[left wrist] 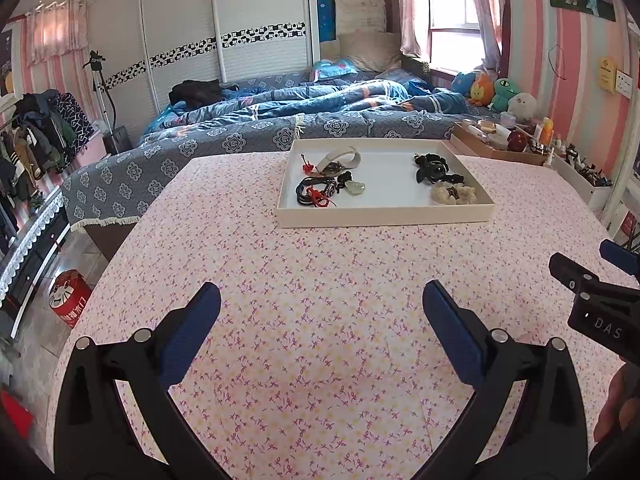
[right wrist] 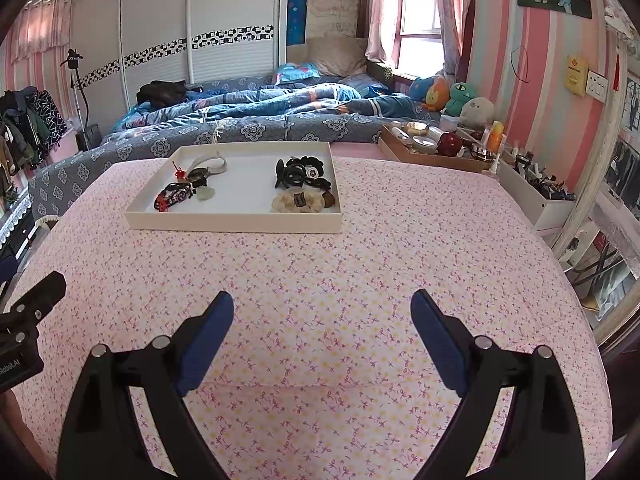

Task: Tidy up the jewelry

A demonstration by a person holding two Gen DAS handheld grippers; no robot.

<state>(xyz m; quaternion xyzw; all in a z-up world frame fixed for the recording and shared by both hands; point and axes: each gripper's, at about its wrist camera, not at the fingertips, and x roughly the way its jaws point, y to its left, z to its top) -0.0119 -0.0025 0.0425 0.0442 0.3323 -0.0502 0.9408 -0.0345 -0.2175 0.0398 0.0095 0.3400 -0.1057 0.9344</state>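
Hand-held grippers (left wrist: 322, 308) (right wrist: 322, 314) level, spread wide — above tablecloth (left wrist: 320, 260).

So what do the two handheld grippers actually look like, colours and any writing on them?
Both match: the left gripper and right gripper have black plastic arms shaped like a wide V, round silver pivot pins, and flat dark blue pads lining the fingers. White lettering shows on the bodies: "DAS" on the right one seen from the left wrist view, and text ending "Robot.AI" on the left one. No cables or sleeves are visible.

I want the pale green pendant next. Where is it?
In the white tray, left group, the pale green pendant lies beside the black cords, centre in the left wrist view.
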